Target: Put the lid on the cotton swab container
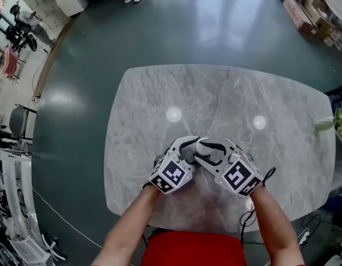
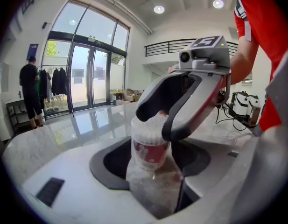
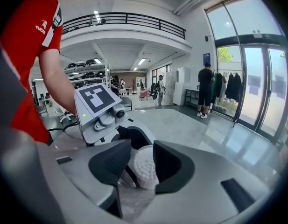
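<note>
The cotton swab container (image 1: 203,146) is a clear tub with a red label (image 2: 150,148), packed with white swabs. It sits between the jaws of my left gripper (image 1: 190,148), which is shut on its body just above the marble table (image 1: 270,110). My right gripper (image 1: 209,152) comes in from the other side. Its jaws straddle the tub's top end and stand slightly apart from it. In the right gripper view the round face of swab tips (image 3: 144,168) fills the gap between the dark pads (image 3: 169,164). I cannot make out the lid as a separate piece.
Both grippers meet near the table's front edge, close to the person's red shirt. A cable (image 1: 245,215) trails by the right forearm. A pale object (image 1: 325,124) lies at the table's right edge. A person (image 2: 31,94) stands far off by the glass doors.
</note>
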A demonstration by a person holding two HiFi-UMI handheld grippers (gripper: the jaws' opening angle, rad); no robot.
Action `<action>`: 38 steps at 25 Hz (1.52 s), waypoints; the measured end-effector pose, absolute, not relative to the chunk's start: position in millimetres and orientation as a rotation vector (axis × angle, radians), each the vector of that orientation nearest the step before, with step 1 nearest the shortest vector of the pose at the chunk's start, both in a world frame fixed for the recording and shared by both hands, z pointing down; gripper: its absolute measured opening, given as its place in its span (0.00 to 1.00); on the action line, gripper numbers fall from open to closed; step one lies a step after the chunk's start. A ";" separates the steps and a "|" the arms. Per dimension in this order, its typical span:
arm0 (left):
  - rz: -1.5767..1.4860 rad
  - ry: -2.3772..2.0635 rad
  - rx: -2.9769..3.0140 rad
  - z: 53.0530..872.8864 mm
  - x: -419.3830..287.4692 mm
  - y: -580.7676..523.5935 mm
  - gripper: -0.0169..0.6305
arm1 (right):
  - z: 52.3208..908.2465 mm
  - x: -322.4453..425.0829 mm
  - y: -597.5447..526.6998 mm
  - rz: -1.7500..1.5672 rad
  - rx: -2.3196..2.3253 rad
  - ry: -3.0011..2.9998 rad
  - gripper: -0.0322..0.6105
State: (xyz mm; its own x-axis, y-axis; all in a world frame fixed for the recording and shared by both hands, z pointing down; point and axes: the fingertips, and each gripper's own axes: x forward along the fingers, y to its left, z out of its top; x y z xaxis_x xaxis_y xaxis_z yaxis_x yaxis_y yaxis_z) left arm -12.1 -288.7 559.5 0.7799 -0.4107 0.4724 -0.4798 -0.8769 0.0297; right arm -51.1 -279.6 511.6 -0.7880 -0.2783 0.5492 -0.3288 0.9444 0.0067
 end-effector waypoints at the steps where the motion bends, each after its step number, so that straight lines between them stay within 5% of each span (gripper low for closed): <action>1: 0.698 -0.716 2.819 559.8 -13.6 -287.9 0.49 | 511.0 -51.1 -279.2 0.108 0.421 -2.528 0.32; 18: 0.234 -0.961 2.816 437.1 -51.8 -263.2 0.48 | 410.8 11.5 -275.6 0.209 0.881 -2.823 0.23; 38: 0.025 -1.243 2.920 311.3 -84.4 -185.4 0.07 | 333.9 37.4 -188.2 0.067 1.210 -2.917 0.18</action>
